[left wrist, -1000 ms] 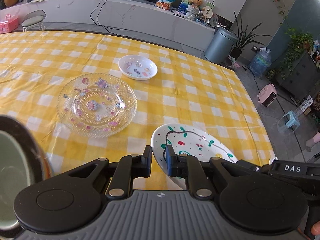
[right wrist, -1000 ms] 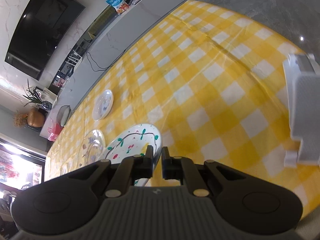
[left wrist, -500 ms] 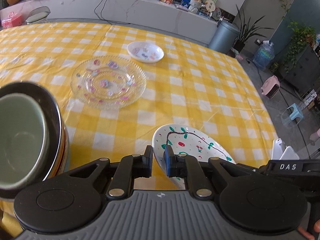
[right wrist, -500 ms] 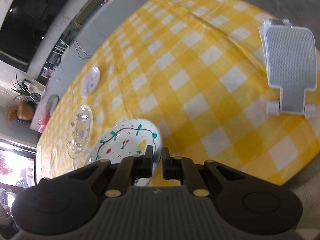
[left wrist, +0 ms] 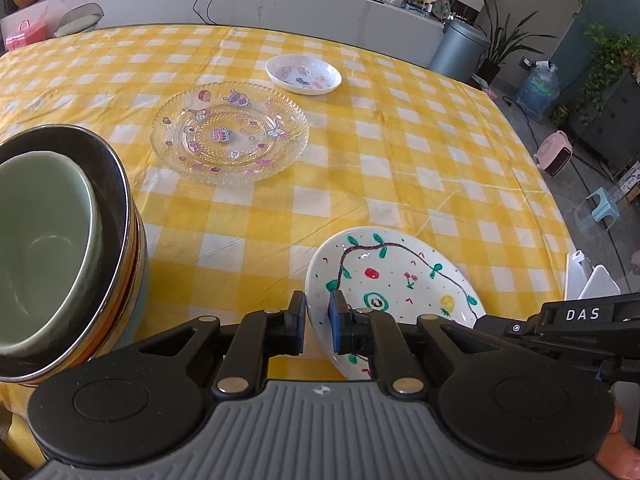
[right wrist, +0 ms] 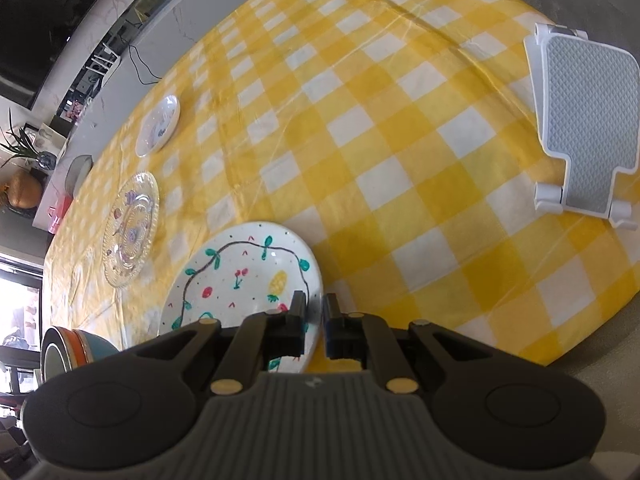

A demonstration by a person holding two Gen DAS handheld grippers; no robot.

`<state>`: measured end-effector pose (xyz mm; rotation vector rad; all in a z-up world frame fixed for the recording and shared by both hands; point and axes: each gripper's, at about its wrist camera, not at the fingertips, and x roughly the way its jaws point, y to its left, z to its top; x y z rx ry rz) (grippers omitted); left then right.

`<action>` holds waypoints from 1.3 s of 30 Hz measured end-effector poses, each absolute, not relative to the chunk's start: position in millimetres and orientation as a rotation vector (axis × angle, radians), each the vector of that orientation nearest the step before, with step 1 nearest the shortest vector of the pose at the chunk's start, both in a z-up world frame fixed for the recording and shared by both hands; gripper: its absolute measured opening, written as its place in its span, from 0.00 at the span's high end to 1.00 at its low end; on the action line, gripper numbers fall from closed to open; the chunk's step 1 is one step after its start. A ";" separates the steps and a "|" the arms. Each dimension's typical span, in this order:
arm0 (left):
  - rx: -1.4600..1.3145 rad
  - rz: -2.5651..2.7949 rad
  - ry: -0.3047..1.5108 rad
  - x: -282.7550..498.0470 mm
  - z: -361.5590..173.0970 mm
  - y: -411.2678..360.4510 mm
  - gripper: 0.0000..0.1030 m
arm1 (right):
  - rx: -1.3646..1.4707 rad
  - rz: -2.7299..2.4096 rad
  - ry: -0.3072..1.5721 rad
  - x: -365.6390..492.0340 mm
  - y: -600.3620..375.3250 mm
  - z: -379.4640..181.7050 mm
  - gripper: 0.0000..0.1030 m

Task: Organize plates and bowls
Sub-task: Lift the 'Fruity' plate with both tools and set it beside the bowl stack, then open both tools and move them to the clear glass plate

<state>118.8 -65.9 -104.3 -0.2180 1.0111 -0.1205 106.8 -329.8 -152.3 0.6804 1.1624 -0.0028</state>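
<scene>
Painted plate [left wrist: 400, 276] now lower, near the yellow tabletop [left wrist: 360, 152]; stacked bowls [left wrist: 52, 248] entered view left of it. Both grippers, left [left wrist: 317, 316] and right [right wrist: 313, 314], have fingers nearly together, pinching the plate's rim.

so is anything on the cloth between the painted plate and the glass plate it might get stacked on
Nothing visible is. Both the left gripper and right gripper are shut on the painted plate. Only bare checked tablecloth lies between it and the glass plate. The stacked bowls stand off to the side.
</scene>
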 end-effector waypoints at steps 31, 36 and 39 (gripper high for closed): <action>-0.138 -0.151 0.979 130.6 -72.4 -64.2 0.69 | 0.612 -0.006 1.009 102.8 -327.6 -129.3 0.69; -0.042 -0.238 0.977 148.8 -44.1 -62.1 0.69 | 0.568 0.018 0.885 103.1 -320.5 -115.9 0.69; 0.012 -0.281 1.001 166.6 -31.7 -53.3 0.69 | 0.579 0.025 0.857 111.3 -316.0 -117.4 0.61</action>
